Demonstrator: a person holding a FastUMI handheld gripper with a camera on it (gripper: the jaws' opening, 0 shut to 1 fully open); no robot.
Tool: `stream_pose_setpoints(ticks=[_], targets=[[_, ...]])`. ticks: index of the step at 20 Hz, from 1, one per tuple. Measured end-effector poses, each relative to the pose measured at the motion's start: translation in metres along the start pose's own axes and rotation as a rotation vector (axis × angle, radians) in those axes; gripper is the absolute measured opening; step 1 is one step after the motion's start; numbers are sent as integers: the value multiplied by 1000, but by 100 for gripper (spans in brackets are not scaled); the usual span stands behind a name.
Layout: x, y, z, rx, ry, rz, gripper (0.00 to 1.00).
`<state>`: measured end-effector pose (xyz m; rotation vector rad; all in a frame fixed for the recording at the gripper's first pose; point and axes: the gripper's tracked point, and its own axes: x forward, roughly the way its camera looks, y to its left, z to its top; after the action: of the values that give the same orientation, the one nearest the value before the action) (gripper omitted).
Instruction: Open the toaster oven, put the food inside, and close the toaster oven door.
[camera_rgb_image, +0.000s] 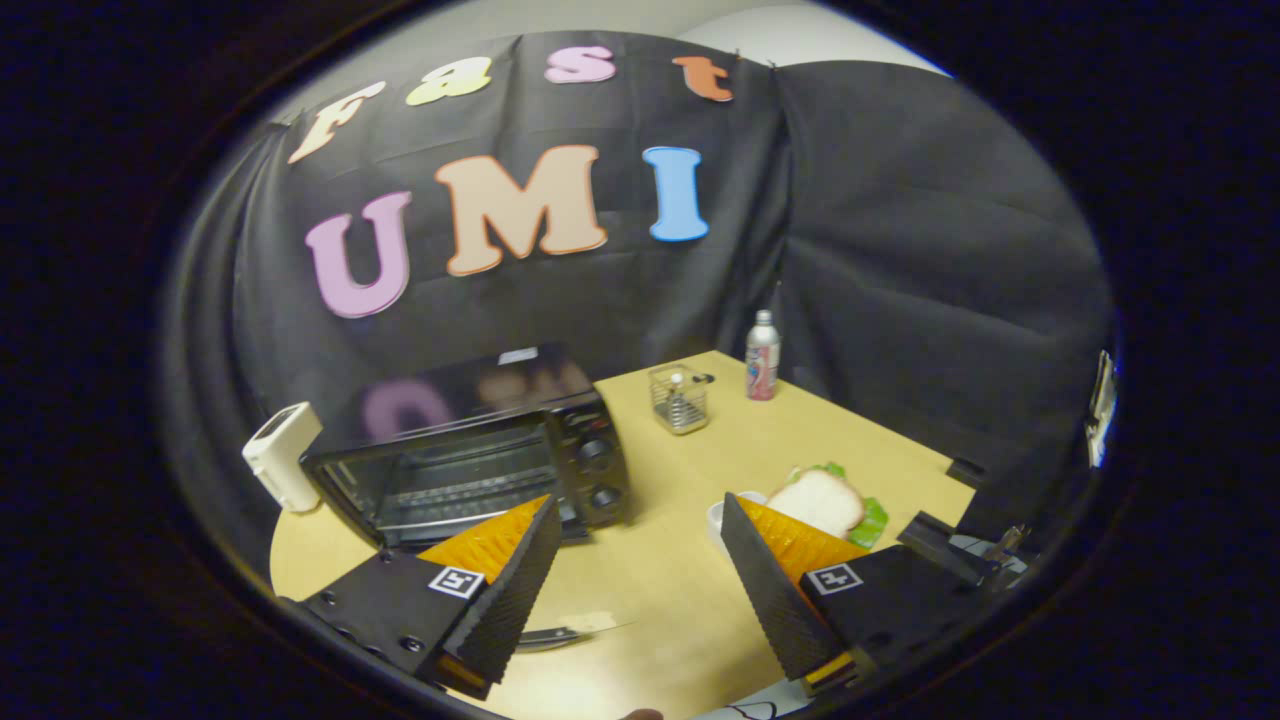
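- Gripper at bottom centre of frame, fingers spread wide, nothing between them but bare tabletop; holding nothing.
- Toaster oven sits left of centre, just beyond the left finger. Glass door looks closed & upright, rack visible through it. Two knobs on its right panel.
- Door handle: can't make it out clearly; the left finger's orange side covers the door's lower right corner.
- Food: slice of bread on green lettuce, lower right of frame, just beyond the right finger. A white dish rim peeks next to it, mostly hidden by the finger.
- Other stuff on the wooden table: white boxy appliance at far left beside the oven, small wire basket at centre, bottle upper right of centre near the back edge. None of it blocks the way.
- Step in hand, as I judge: the very start, approach to the oven; door not yet opened, food untouched.
- Next move prob calls for: swing gripper left & fwd toward the door's top edge, find the handle, close on it or hook it, pull down & out.
- Watch: oven may slide on the smooth table if pulled hard; keep the pull along the door's arc.
- After that, come back right for the bread; soft, so light pinch.
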<state>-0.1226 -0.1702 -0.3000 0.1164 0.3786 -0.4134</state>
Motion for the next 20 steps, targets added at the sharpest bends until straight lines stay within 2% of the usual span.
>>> stream_pose_setpoints(ticks=[4, 9, 16, 20], targets=[[18, -68, 18, 57, -54, -153, 100], [35, -131, 11, 153, -67, -276, 99], [60, -171, -47, 249, 44, -322, 99], [75, -171, -70, 275, 107, -292, 99]])
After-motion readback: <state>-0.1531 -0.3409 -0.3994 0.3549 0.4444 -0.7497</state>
